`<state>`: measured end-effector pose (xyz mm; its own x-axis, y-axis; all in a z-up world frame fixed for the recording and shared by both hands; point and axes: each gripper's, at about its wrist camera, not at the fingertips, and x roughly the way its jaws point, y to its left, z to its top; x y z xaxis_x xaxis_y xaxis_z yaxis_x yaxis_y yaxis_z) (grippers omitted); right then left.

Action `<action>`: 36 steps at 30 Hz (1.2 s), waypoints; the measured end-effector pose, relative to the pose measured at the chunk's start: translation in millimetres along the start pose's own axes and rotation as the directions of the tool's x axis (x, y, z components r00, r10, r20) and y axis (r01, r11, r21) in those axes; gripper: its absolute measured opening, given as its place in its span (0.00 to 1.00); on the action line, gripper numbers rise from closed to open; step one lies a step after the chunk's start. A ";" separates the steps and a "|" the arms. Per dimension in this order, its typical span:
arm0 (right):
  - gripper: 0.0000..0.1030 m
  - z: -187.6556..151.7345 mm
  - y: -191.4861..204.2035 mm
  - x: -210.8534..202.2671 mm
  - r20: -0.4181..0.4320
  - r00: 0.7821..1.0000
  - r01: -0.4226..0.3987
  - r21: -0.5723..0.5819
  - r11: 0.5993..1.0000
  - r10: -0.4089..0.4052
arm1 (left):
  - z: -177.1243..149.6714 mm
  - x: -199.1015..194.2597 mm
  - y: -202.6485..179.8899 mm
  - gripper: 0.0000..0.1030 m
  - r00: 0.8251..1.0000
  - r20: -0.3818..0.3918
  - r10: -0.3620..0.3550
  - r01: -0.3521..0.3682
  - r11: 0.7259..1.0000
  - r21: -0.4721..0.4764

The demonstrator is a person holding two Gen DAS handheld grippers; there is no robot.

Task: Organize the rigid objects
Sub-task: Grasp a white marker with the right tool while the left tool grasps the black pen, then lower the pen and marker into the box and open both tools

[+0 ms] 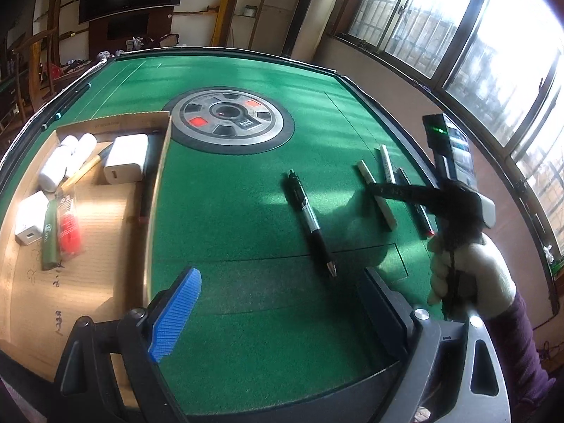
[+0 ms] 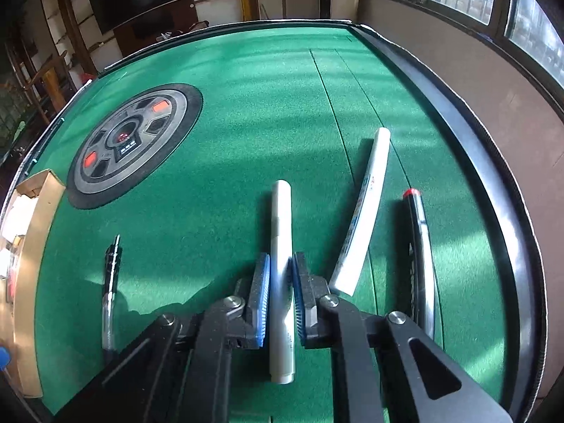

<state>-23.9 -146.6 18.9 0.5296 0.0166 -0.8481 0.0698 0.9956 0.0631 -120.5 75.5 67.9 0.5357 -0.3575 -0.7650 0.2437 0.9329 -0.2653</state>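
We are clamping the white marker between our right gripper's blue pads as it is lying on the green table, beside another white pen. Our left gripper is hovering wide open and empty near the cardboard box.

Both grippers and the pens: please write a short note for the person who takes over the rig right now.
Right gripper: shut on the white marker, which lies on the green table.
Left gripper: open, empty, above the mat near the cardboard box.
On the table: black pen, second white marker, dark marker with a red end.
Done: box holds white chargers, white bottles, a green tube and a red packet.
Left: probably move the gripped marker, then the other three pens, into the box.
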 end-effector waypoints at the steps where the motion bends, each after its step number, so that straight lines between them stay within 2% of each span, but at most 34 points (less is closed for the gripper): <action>1: 0.12 -6.0 -1.7 -4.1 -0.001 1.000 -0.020 0.001 1.000 0.020 | 3.7 6.9 -5.4 0.90 1.000 0.003 0.008 -0.008 1.000 0.010; 3: 0.12 -18.3 -6.0 -11.0 0.005 0.999 -0.053 0.000 0.999 0.053 | 10.8 23.8 -18.1 0.90 1.000 0.018 0.013 -0.013 0.999 0.046; 6: 0.12 -28.3 -16.5 -17.6 -0.003 0.994 -0.112 0.025 0.993 0.112 | 22.5 59.8 -36.0 0.89 0.999 -0.014 0.040 -0.039 0.994 0.098; 9: 0.12 -33.3 -27.7 -20.7 -0.010 0.985 -0.174 0.055 0.983 0.175 | 31.1 93.4 -53.0 0.78 0.996 -0.053 0.072 -0.063 0.986 0.156; 11: 0.12 -35.9 -32.0 -22.1 -0.007 0.979 -0.202 0.065 0.977 0.202 | 32.8 114.2 -58.0 0.58 0.991 -0.099 0.091 -0.072 0.980 0.183; 12: 0.12 -36.6 -33.0 -22.4 -0.004 0.978 -0.209 0.068 0.976 0.210 | 32.9 115.0 -62.1 0.53 0.991 -0.054 0.126 -0.112 0.970 0.218; 13: 0.12 -36.9 -33.1 -22.6 -0.002 0.977 -0.212 0.068 0.975 0.212 | 32.5 118.2 -64.6 0.40 0.989 -0.052 0.141 -0.125 0.963 0.241; 14: 0.12 -37.4 -32.6 -22.9 0.001 0.977 -0.211 0.067 0.975 0.211 | 32.0 119.5 -64.9 0.26 0.990 -0.046 0.137 -0.122 0.963 0.241; 16: 0.12 -38.4 -31.6 -23.9 0.008 0.979 -0.202 0.057 0.978 0.202 | 31.9 120.1 -61.6 0.10 0.991 -0.056 0.118 -0.102 0.968 0.229; 18: 0.12 -39.8 -29.9 -25.4 0.018 0.982 -0.190 0.044 0.981 0.189 | 32.5 119.0 -57.7 0.10 0.994 -0.063 0.091 -0.077 0.976 0.202; 21: 0.12 -39.7 -34.1 -25.3 0.020 0.976 -0.218 0.070 0.973 0.218 | 33.4 107.9 -45.1 0.10 0.998 -0.053 0.039 -0.031 0.989 0.145; 26: 0.12 -41.7 -35.6 -32.6 0.029 0.948 -0.317 0.107 0.942 0.316 | 28.5 64.4 -31.6 0.10 0.998 0.004 -0.064 0.063 0.996 0.069; 31: 0.12 -38.6 -9.8 -47.0 0.018 0.918 -0.396 0.086 0.914 0.396 | 21.8 19.3 -1.9 0.10 0.990 0.059 -0.131 0.132 0.991 -0.014; 33: 0.12 -35.6 7.7 -51.4 0.005 0.905 -0.425 0.065 0.903 0.426 | 19.4 1.2 20.0 0.10 0.987 0.082 -0.137 0.142 0.988 -0.062; 36: 0.12 -31.8 39.5 -57.3 -0.025 0.881 -0.472 0.029 0.881 0.473 | 16.5 -19.1 57.7 0.10 0.990 0.114 -0.081 0.095 0.987 -0.131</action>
<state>-78.4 -105.4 53.3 0.4783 0.4879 -0.7302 -0.1641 0.8665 0.4714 -103.3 135.4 76.9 0.6028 -0.4341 -0.6695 0.1858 0.8923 -0.4113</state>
